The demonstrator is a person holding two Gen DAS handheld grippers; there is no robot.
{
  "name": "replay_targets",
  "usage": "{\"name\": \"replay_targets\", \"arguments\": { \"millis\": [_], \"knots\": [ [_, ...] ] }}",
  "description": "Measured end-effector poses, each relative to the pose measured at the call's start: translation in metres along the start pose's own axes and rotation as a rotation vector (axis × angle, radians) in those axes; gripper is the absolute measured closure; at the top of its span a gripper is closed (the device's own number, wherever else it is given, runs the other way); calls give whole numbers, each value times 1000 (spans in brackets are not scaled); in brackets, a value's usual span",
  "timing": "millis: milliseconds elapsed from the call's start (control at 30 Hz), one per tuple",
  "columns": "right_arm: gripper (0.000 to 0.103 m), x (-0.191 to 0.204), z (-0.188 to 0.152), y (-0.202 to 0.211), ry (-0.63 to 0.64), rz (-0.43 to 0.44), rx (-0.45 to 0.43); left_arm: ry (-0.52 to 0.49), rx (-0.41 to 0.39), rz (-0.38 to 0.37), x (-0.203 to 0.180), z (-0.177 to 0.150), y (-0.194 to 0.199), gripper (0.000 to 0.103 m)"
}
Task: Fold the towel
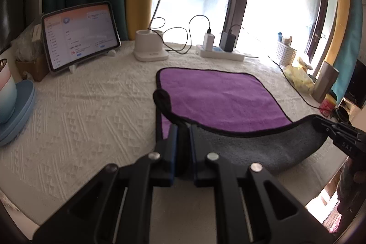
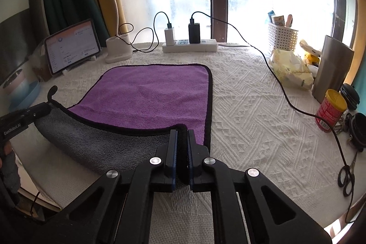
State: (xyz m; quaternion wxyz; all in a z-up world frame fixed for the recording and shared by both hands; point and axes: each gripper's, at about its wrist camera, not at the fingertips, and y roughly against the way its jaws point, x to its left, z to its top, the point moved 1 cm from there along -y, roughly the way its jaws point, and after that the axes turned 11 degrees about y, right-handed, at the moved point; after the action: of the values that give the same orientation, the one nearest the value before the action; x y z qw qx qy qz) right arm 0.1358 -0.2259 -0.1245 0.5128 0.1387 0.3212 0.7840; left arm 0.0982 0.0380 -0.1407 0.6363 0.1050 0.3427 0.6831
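A purple towel (image 1: pixel 219 97) with a grey underside and black trim lies on the white textured tablecloth; it also shows in the right wrist view (image 2: pixel 155 93). Its near edge is lifted off the table, so the grey side (image 1: pixel 263 148) hangs between the two grippers. My left gripper (image 1: pixel 183 129) is shut on the near left corner, where a black hanging loop (image 1: pixel 162 100) sticks up. My right gripper (image 2: pixel 182 132) is shut on the near right corner. Each gripper shows in the other's view, the right one (image 1: pixel 320 124) and the left one (image 2: pixel 44 108).
A tablet on a stand (image 1: pixel 80 36), a white desk lamp (image 1: pixel 151 47) and a power strip with chargers (image 2: pixel 189 45) stand at the back. A black cable (image 2: pixel 286 93), tissue pack (image 2: pixel 290 72), red can (image 2: pixel 329 110) and scissors (image 2: pixel 347 177) lie right. A cup on plates (image 1: pixel 9 104) sits left.
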Motion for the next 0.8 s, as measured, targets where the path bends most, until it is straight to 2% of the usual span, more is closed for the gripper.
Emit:
{"name": "replay_targets", "arguments": {
  "millis": [233,800],
  "knots": [
    [95,-6,16,-3,-3,-6,-27,-15,-42,-3,-5,17,-1,93],
    [95,-24,73,-26,8,-7,-75,-38,-82,-16,-18,71,-23,93]
  ]
}}
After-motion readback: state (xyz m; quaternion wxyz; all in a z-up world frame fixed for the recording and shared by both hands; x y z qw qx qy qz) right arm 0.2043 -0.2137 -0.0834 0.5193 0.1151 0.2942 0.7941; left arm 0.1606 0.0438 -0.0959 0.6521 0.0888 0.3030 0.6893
